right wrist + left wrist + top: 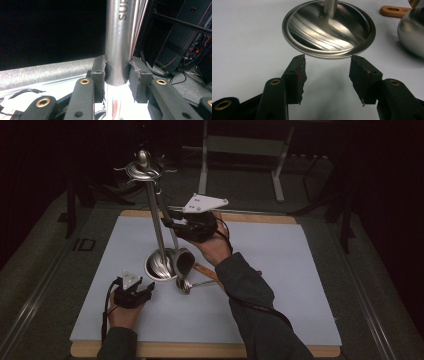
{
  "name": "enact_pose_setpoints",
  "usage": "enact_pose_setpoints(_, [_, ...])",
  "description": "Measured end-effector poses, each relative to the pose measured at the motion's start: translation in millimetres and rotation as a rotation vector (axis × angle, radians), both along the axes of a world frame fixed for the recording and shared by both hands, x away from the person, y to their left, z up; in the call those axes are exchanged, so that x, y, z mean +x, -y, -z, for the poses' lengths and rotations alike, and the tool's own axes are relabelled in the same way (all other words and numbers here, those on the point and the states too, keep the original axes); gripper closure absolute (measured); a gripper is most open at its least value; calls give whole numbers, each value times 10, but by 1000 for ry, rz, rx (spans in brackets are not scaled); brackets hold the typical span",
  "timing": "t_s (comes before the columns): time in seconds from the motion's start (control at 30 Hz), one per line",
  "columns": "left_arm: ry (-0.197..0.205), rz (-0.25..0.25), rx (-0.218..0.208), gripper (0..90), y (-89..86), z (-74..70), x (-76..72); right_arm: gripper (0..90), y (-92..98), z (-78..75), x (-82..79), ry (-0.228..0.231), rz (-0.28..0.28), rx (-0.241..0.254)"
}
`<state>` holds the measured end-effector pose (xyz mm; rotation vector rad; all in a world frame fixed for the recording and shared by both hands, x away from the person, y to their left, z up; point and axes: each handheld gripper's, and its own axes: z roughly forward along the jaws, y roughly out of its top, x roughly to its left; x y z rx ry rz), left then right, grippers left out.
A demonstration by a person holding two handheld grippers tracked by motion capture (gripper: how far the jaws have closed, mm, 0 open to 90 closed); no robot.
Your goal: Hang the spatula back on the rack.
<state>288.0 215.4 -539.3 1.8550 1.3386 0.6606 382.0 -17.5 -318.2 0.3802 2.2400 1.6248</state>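
A steel utensil stand point(154, 215) rises from a round base point(328, 27) on the pale mat point(280, 270), with hooks at its top point(144, 167). A steel ladle leans beside the pole, its bowl point(183, 261) down by the base and showing at the right edge of the left gripper view point(412, 32). My right gripper point(170, 224) is shut on the ladle's thick handle point(120, 37), and the pads point(98, 70) press both sides of it. My left gripper point(149, 290) rests low in front of the base, open point(327, 67) with nothing between its jaws.
A wooden-handled utensil point(206, 271) and a small metal spoon point(186, 286) lie just right of the stand's base, under my right forearm. The wooden handle's end point(393, 11) lies beyond the base. A metal frame point(240, 145) stands behind the table.
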Motion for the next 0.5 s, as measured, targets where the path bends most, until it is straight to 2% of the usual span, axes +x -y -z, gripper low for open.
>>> enact_pose_setpoints(0.07, [0, 0, 0, 475, 0, 1, 1, 647, 8, -1, -8, 9, -1, 7])
enact_pose_setpoints(0.5, [-1, -2, 2, 474, -2, -1, 0, 642, 82, 6, -30, 39, -19, 13])
